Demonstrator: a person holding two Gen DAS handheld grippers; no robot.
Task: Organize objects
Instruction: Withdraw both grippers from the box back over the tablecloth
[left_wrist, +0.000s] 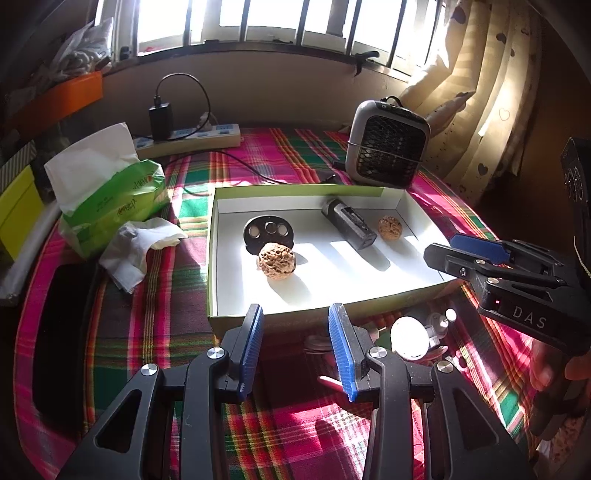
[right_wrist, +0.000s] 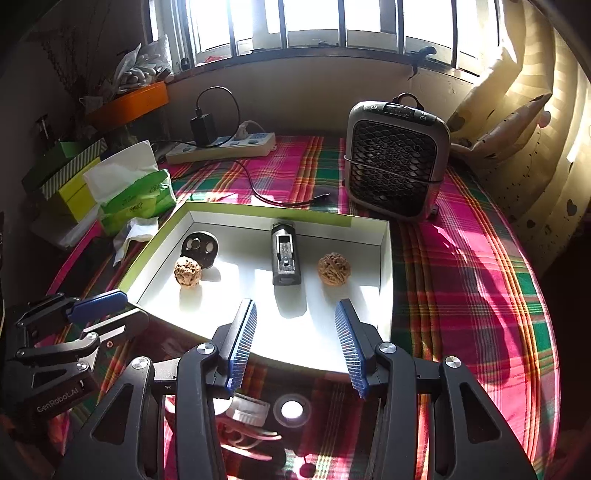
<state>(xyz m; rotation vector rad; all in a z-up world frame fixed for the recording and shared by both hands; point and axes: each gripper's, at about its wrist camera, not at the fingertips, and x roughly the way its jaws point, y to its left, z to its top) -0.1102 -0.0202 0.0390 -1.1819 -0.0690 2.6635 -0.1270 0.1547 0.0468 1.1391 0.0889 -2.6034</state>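
A shallow white box with a green rim (left_wrist: 295, 191) (right_wrist: 258, 210) lies on the plaid cloth. Inside it are two walnuts (left_wrist: 276, 260) (left_wrist: 389, 228), a black disc with three holes (left_wrist: 267, 230) and a dark oblong device (left_wrist: 347, 221). The right wrist view shows the same walnuts (right_wrist: 187, 271) (right_wrist: 333, 268), disc (right_wrist: 201, 243) and device (right_wrist: 284, 254). My left gripper (left_wrist: 295, 314) (right_wrist: 135, 306) hangs open at the box's near edge, nothing between its blue pads. My right gripper (right_wrist: 295, 306) (left_wrist: 439, 245) is open over the box's near right part, also holding nothing.
A small fan heater (left_wrist: 388, 147) (right_wrist: 395, 158) stands behind the box. A green tissue pack (left_wrist: 114, 195) and crumpled tissue (left_wrist: 136, 247) lie left of it. A power strip (left_wrist: 192, 136) with cable sits at the back. Small white items (left_wrist: 410, 338) (right_wrist: 291, 410) lie before the box.
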